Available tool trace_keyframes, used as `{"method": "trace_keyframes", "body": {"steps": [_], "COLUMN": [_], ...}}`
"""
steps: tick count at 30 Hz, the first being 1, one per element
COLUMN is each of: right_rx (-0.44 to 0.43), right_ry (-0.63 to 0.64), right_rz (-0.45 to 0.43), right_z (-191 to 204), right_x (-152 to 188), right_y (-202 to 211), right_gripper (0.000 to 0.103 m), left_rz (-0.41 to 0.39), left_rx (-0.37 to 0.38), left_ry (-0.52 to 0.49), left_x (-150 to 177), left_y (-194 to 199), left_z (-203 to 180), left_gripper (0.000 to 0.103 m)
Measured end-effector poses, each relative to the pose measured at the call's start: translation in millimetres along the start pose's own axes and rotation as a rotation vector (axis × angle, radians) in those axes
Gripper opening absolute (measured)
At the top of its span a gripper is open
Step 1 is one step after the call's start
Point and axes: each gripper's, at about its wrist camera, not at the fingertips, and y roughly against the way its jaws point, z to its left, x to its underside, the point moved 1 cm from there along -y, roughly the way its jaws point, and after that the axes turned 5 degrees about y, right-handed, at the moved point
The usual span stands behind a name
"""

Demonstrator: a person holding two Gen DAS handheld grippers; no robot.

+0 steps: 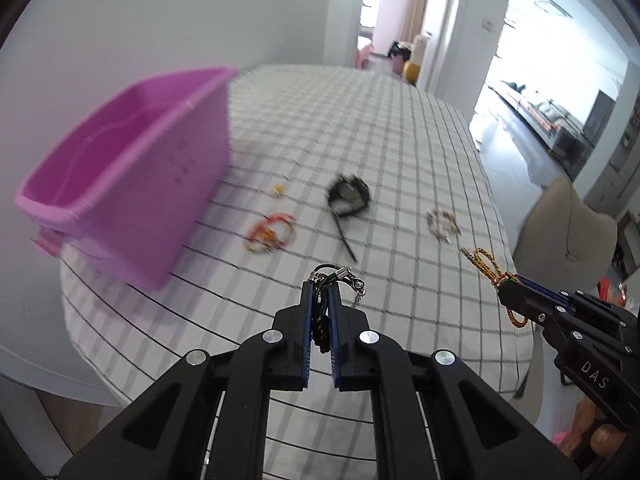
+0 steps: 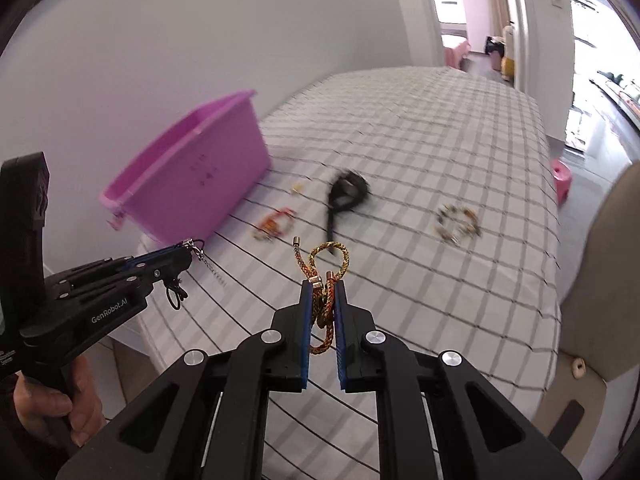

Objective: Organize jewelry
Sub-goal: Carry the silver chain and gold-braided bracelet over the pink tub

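Note:
My left gripper [image 1: 320,286] is shut on a black cord bracelet with silver clasps [image 1: 338,276], held above the checked tablecloth [image 1: 400,152]. It also shows in the right wrist view [image 2: 188,254]. My right gripper [image 2: 324,286] is shut on a braided orange-gold rope bracelet [image 2: 328,258], which also shows in the left wrist view [image 1: 484,262]. A pink plastic bin [image 1: 132,172] stands at the left. On the cloth lie an orange beaded bracelet [image 1: 270,232], a black necklace [image 1: 348,196], a beaded bracelet [image 1: 442,220] and a small yellow piece [image 1: 277,189].
The table edge curves off to the right, with a beige chair [image 1: 568,228] beside it. A white wall is behind the bin. An open doorway [image 1: 392,12] lies beyond the far end of the table.

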Motion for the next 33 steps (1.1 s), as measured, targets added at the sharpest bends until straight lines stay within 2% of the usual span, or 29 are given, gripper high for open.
{"method": "trace_keyframes", "body": {"steps": [8, 17, 21, 25, 33], "right_rx": [-0.026, -0.083, -0.128, -0.119, -0.112], "right_ry": [0.054, 0.043, 0.048, 0.097, 0.068], "right_rz": [-0.071, -0.098, -0.093, -0.065, 0.038], "right_z": [62.8, 150.4, 188.6, 223.9, 242.8], "right_x": [-63.8, -142.3, -169.7, -194.8, -215.1], "right_y": [-18.4, -78.1, -107.5, -139.9, -197.5], "right_gripper": [0.010, 0.010, 0.010, 0.010, 0.010], "left_rz": [-0.078, -0.131, -0.118, -0.101, -0.027], "left_rx": [-0.005, 0.012, 0.013, 0.018, 0.009], "left_ry": [0.030, -0.001, -0.005, 0.011, 0.043], "left_x": [-47.0, -119.2, -142.7, -157.1, -165.6], "left_y": [25.1, 28.6, 14.7, -1.8, -44.1], "left_z": [70.3, 175.3, 210.4, 242.1, 281.2], "left_gripper": [0.008, 0.008, 0.008, 0.008, 0.008]}}
